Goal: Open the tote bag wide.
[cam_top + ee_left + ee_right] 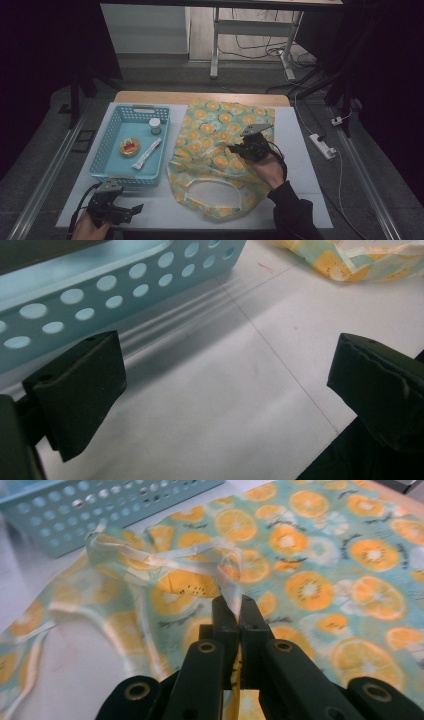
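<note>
Risk: strap (227, 577) slips from right hand-held gripper (239, 605), pinched shut on thin edge | bag (220, 150) centre frame, drags | left hand-held gripper (131, 209) wide, empty, lower left.

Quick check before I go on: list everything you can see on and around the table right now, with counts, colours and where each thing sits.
Basket: one, light blue, perforated walls, left part of the table.
Small jar: one, white lid, inside the basket, far right corner.
Round tin: one, yellow with red, basket floor.
Tube: one, white, lying slantwise in the basket.
Fabric bag: one, teal with orange slices, spread flat right of the basket.
Table: one, white top with wooden far edge.
Power strip: one, white, floor at right.
Left gripper: black, jaws open, near table edge.
Right gripper: black, shut on a fold of the bag.
</note>
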Motion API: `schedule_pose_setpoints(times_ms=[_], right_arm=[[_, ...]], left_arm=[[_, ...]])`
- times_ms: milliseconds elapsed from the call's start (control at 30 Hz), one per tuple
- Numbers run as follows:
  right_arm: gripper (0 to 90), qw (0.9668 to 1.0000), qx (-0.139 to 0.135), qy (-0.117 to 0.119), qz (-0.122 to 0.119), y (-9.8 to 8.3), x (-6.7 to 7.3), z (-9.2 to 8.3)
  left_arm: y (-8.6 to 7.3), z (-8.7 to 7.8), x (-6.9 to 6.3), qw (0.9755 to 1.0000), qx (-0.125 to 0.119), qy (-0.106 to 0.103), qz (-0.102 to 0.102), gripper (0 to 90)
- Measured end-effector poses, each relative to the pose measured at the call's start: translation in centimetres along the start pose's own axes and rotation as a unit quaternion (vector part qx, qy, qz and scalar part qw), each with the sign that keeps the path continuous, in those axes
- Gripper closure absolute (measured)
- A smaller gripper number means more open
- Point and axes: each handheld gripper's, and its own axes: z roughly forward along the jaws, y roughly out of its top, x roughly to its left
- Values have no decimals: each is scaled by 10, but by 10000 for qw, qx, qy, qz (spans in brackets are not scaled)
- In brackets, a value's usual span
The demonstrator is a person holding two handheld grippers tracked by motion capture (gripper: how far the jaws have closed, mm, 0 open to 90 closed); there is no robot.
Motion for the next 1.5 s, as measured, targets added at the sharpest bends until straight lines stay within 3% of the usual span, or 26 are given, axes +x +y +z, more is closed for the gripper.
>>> schedule_pose_setpoints(times_ms=[700,933,1267,1500], right_arm=[[892,9988,-24,-468,165,19,-59,23],[892,9973,186,-630,319,9,-79,44],[890,9961,507,-609,383,-13,-84,68],[884,9953,675,-563,402,-23,-85,76]], left_arm=[[0,0,1,10000,12,-3,-18,22],[0,0,1,10000,15,-18,-20,22],[0,0,1,10000,20,-32,-37,22],[0,0,1,10000,15,-38,-30,22]])
